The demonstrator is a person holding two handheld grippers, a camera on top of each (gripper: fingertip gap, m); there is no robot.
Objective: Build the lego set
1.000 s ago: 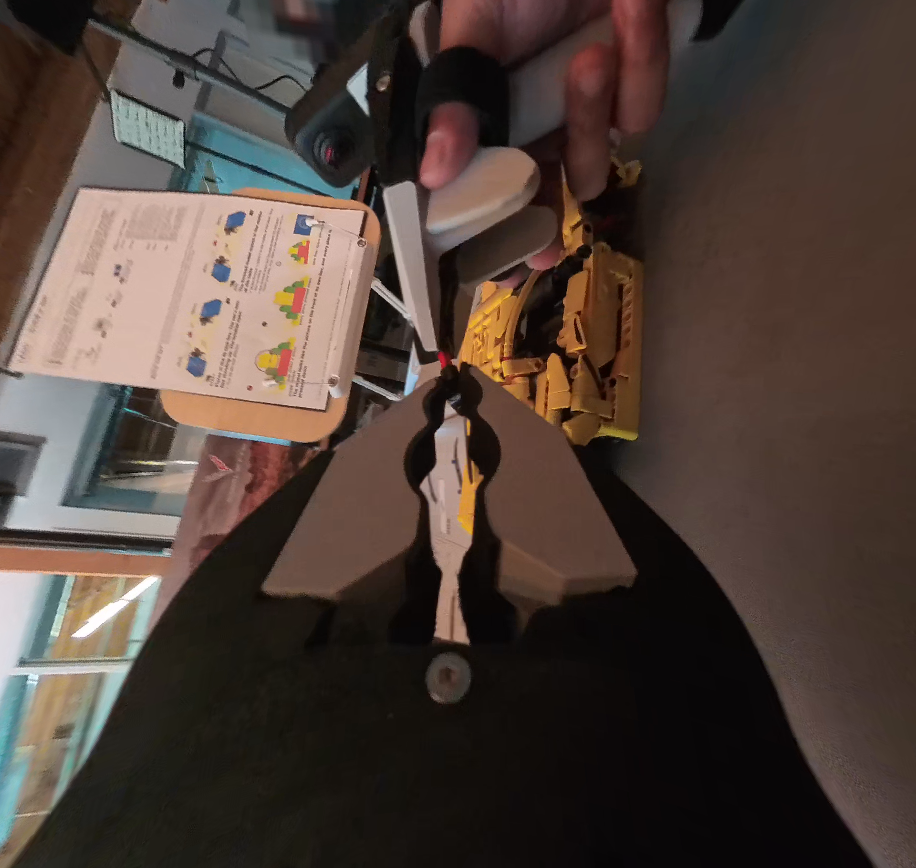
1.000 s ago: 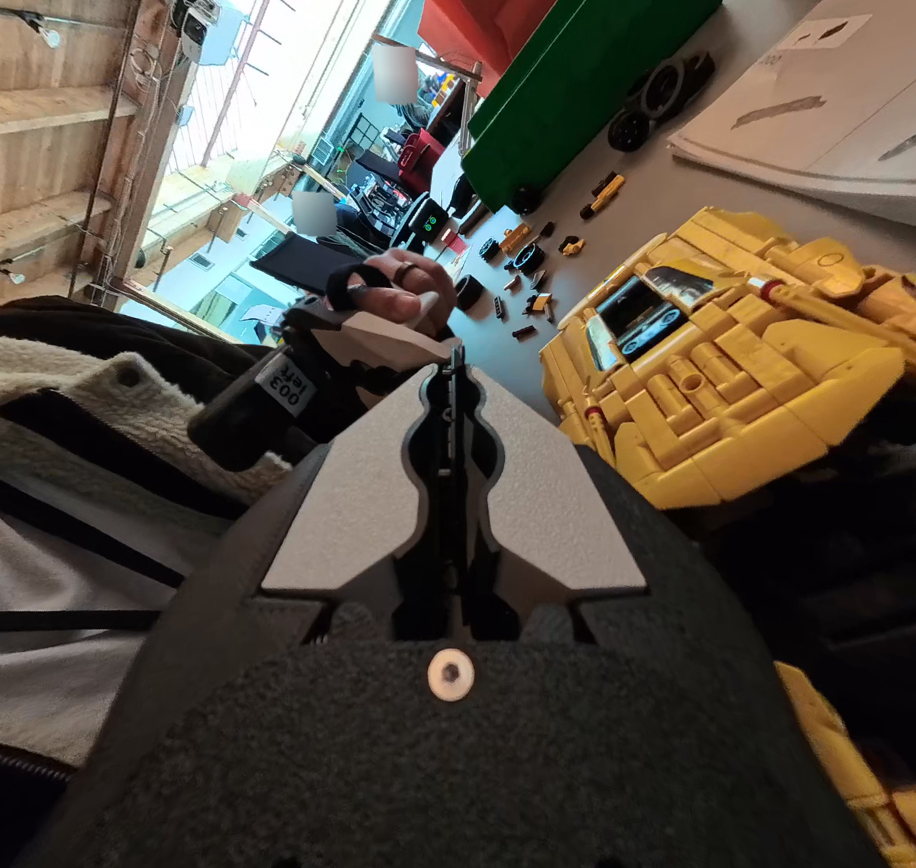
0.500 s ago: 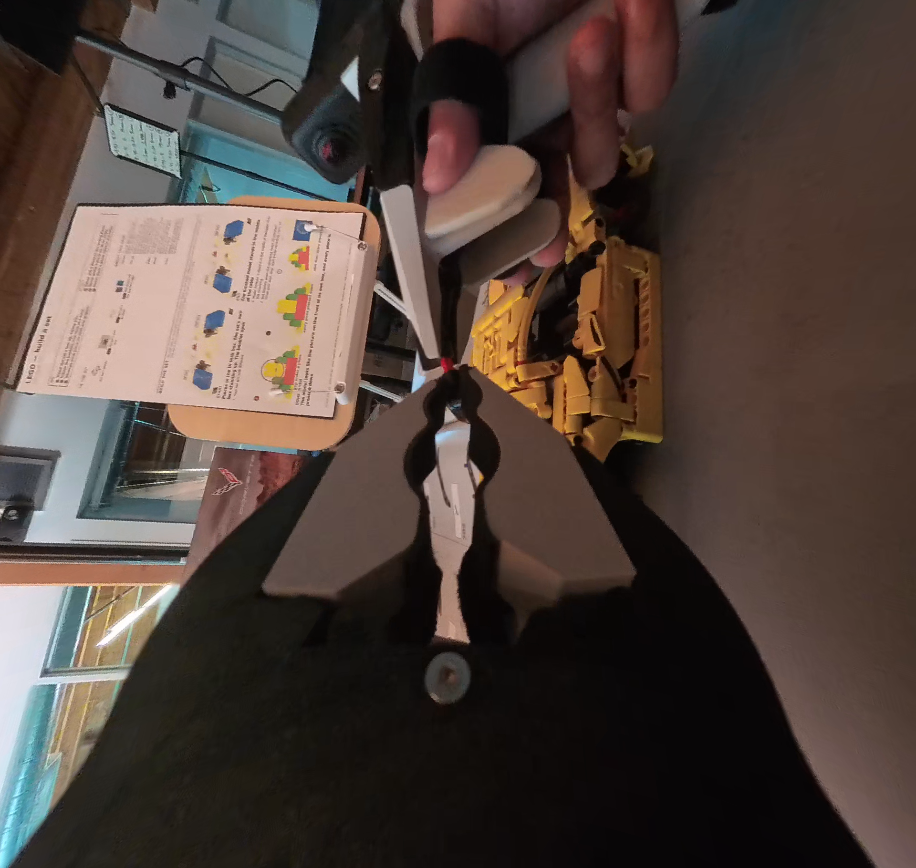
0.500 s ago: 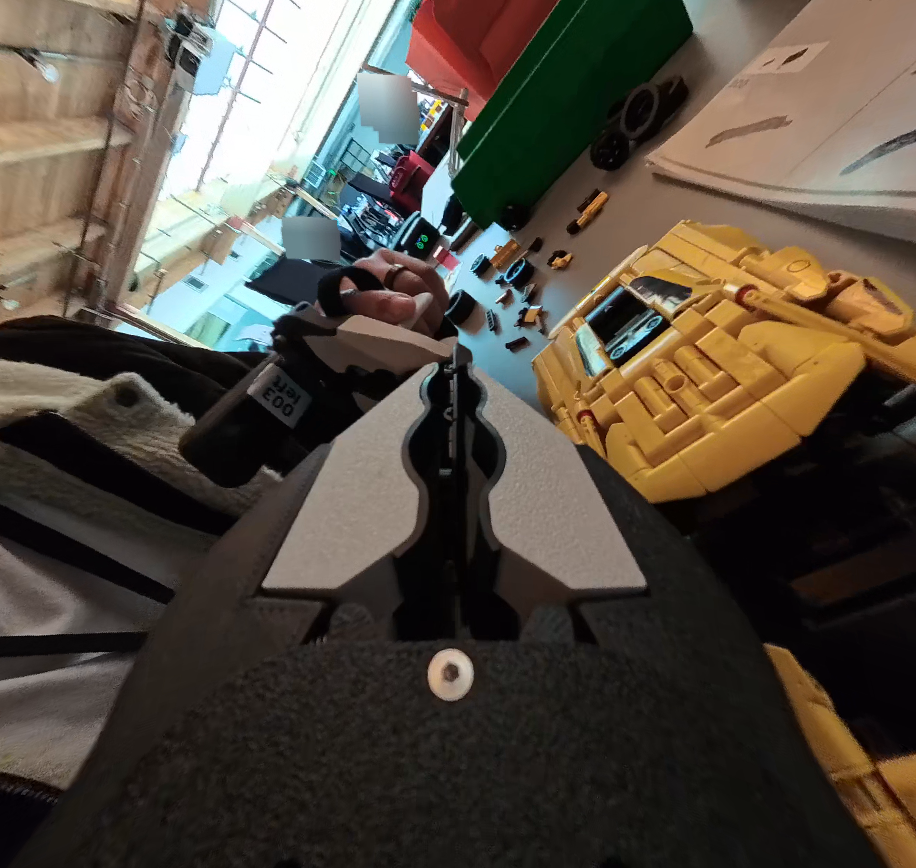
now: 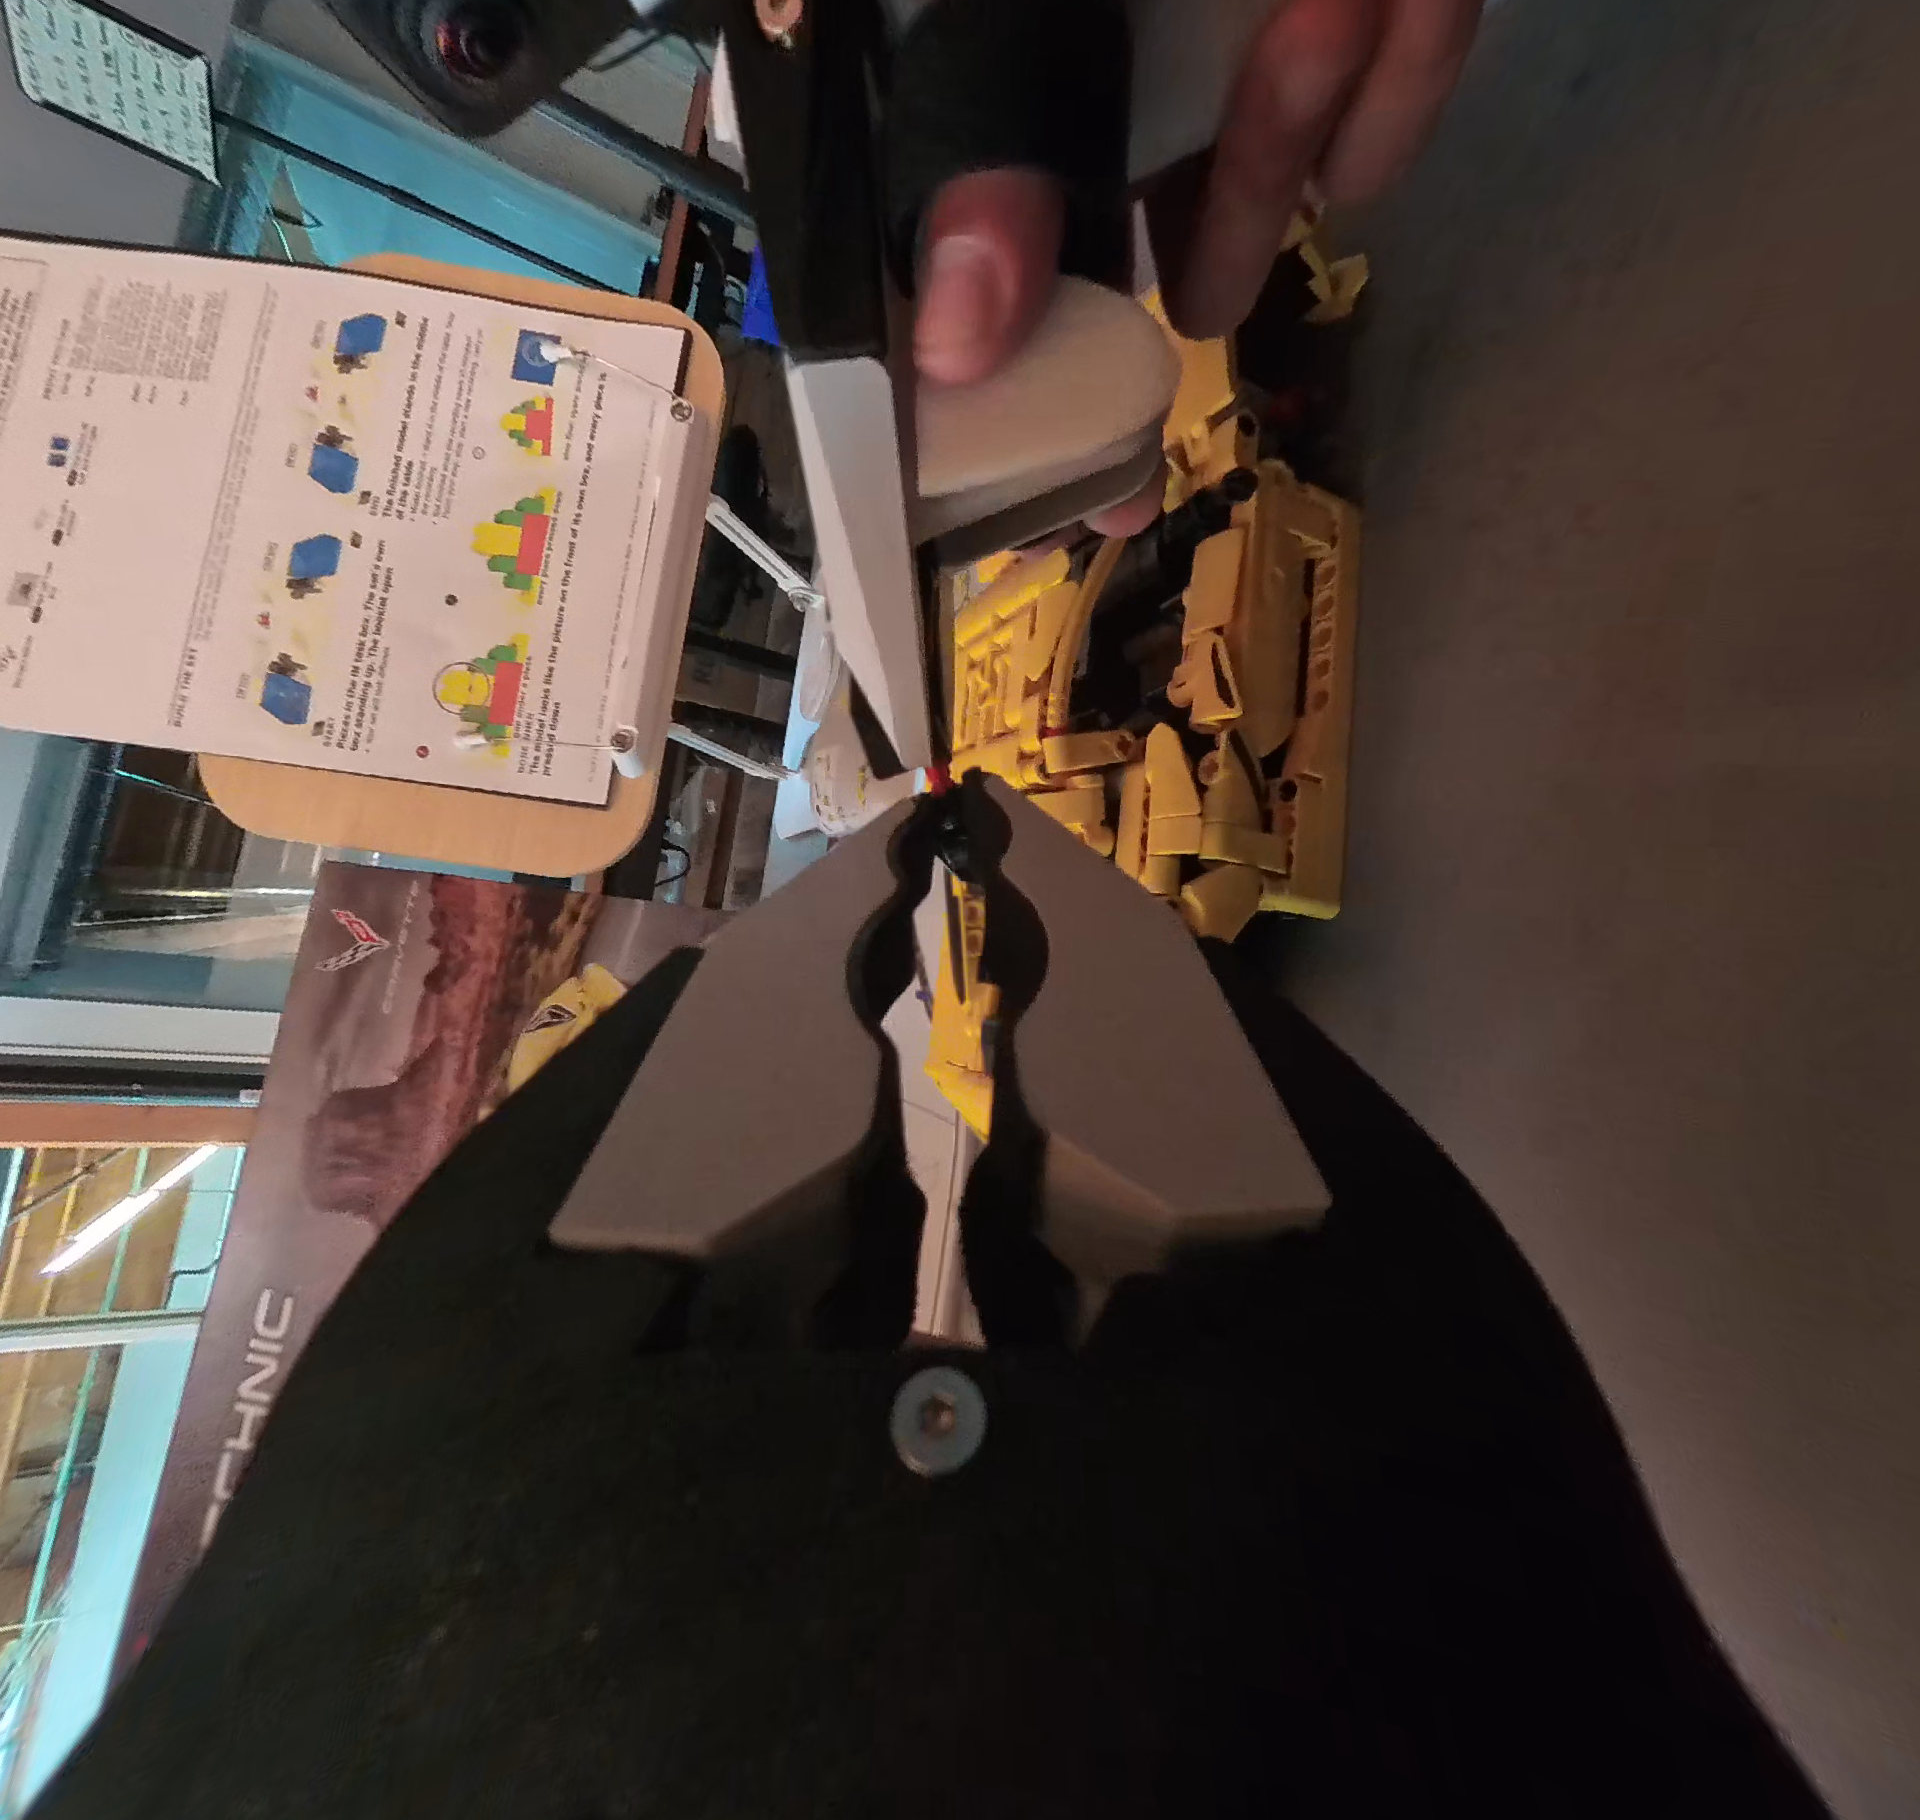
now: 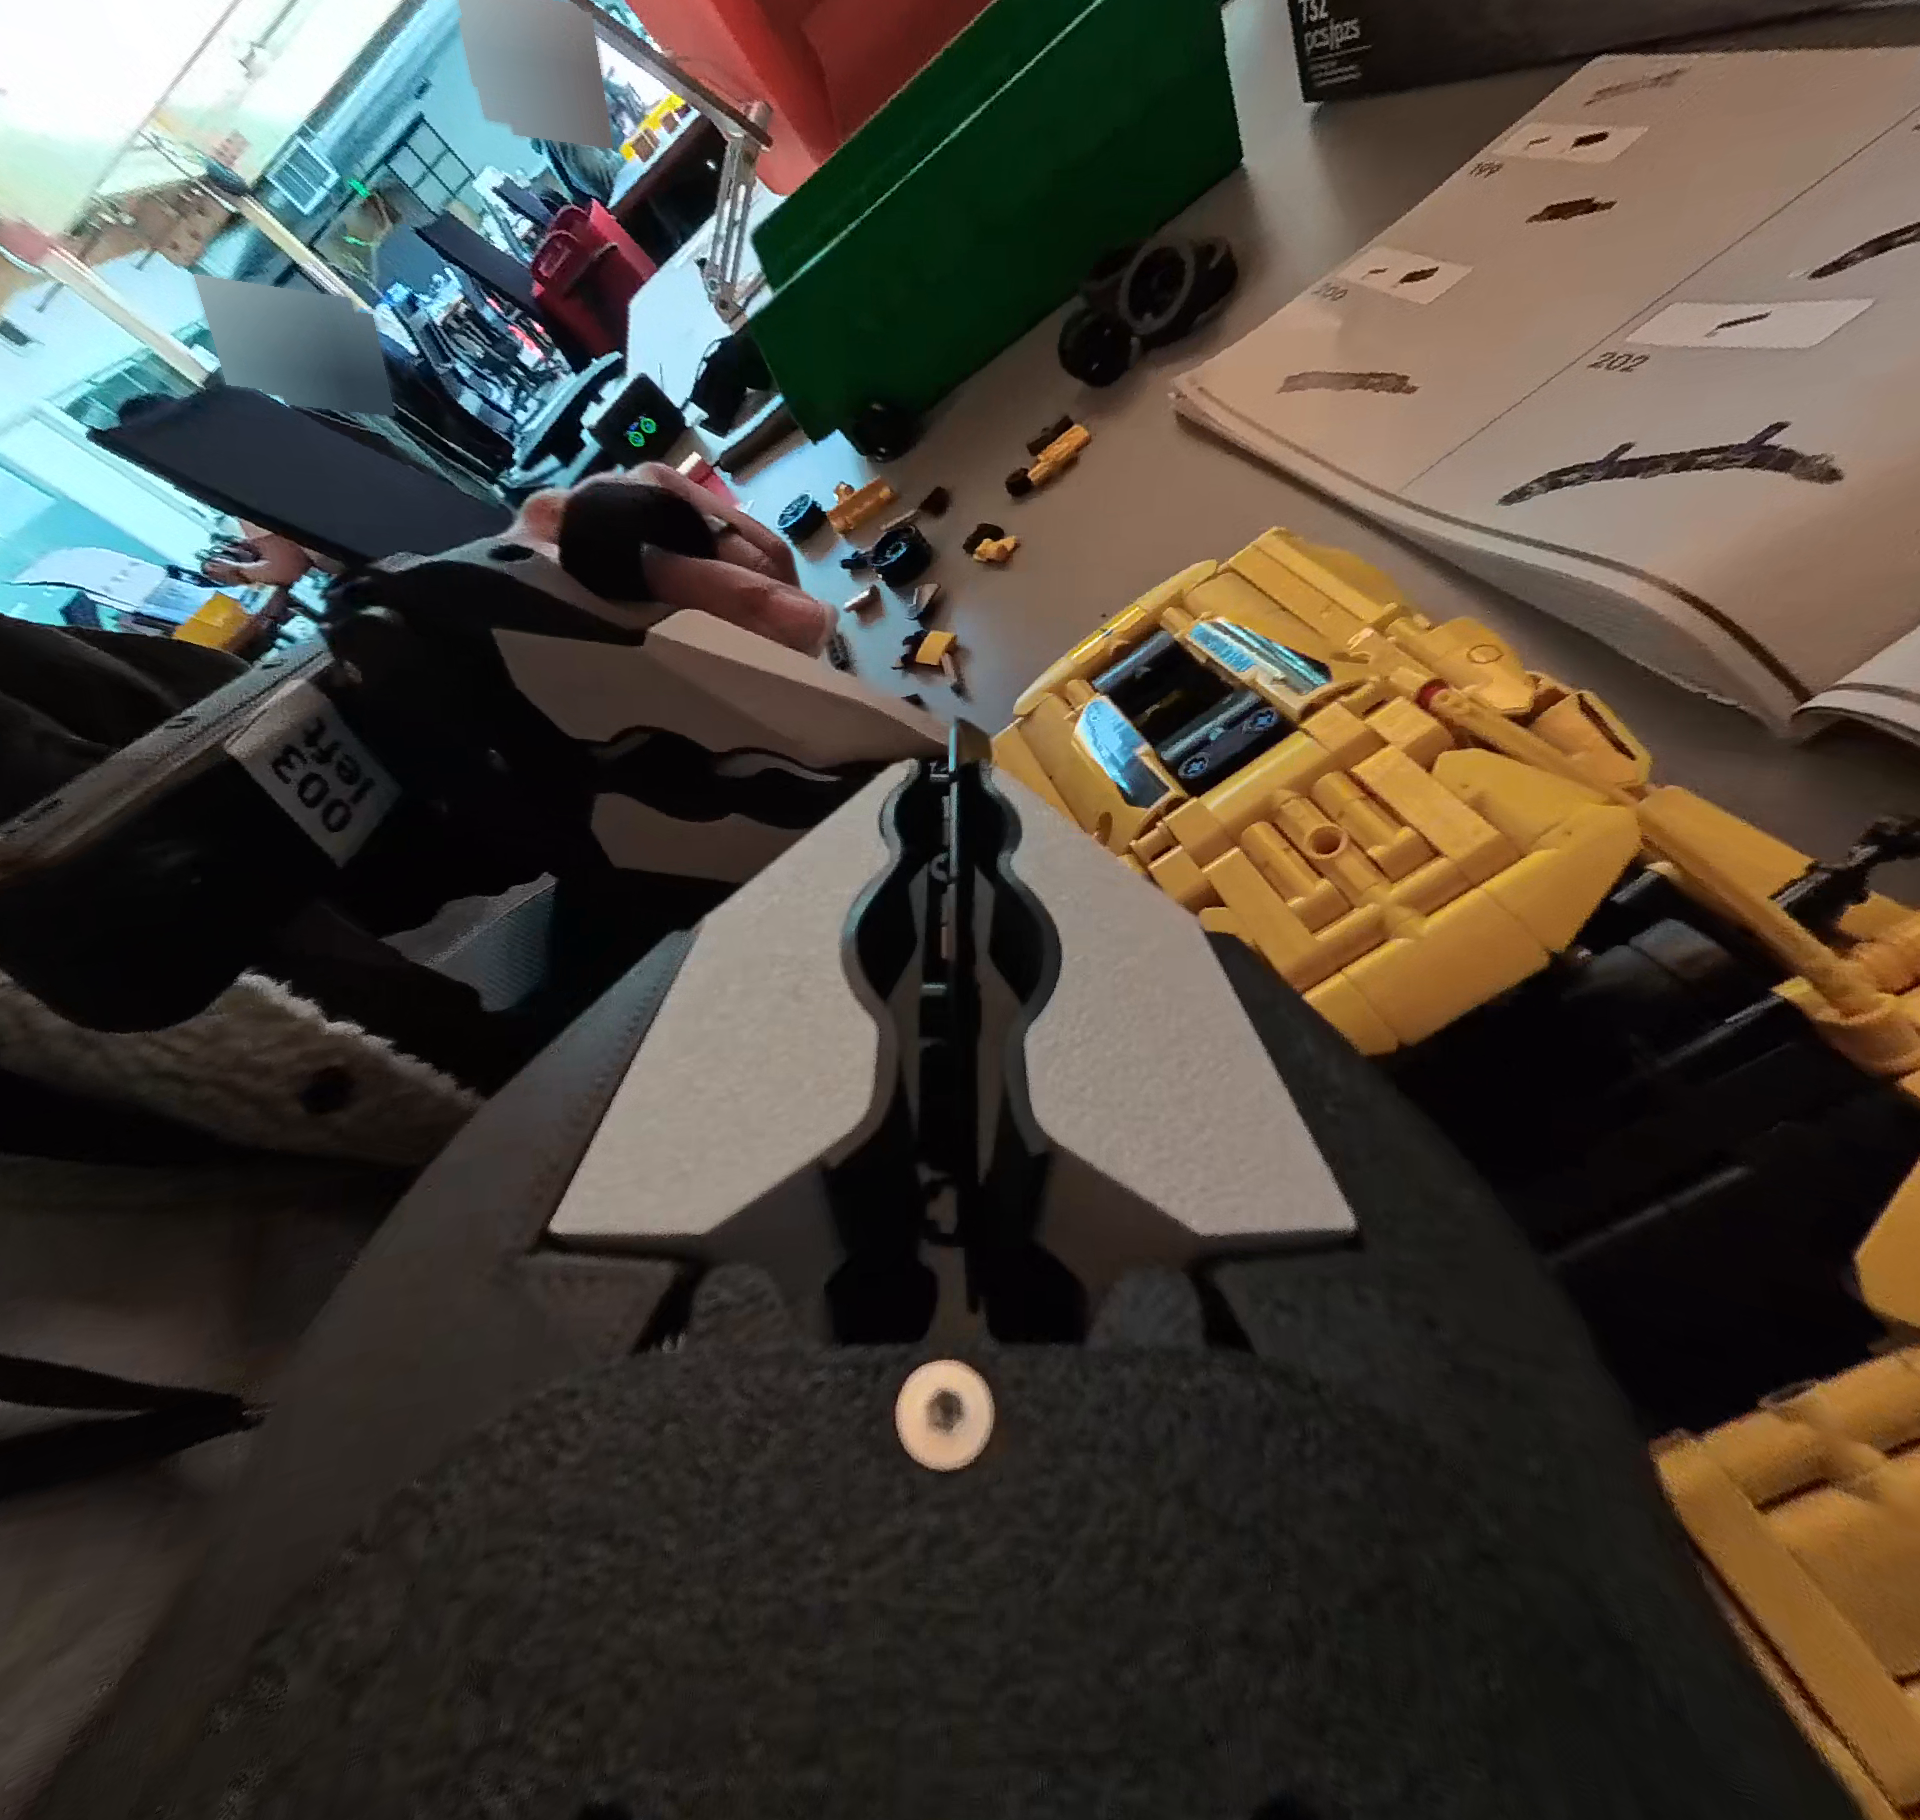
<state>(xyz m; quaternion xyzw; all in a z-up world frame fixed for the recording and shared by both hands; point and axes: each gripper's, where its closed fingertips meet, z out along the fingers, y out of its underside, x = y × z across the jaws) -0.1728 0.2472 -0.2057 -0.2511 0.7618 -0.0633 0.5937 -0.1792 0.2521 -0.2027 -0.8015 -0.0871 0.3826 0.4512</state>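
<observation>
Yellow lego car [image 6: 1340, 835]; green bin [image 6: 997, 243]; grey-padded black tongs [image 6: 951, 783].

the yellow lego car [image 6: 1340, 835] sits on the grey tabletop [image 6: 1091, 482], partly built, its body made of many small yellow beams and panels, with a dark glazed cabin section and black inner parts showing through gaps. in the left wrist view the same car [image 5: 1195, 731] shows its open framework side. beyond it lie scattered loose pieces [image 6: 914, 565], black and yellow, small and well apart from the car. two black wheels [image 6: 1143, 305] rest close together near a green bin. an open instruction booklet [image 6: 1621, 368] lies flat just beside the car.
</observation>
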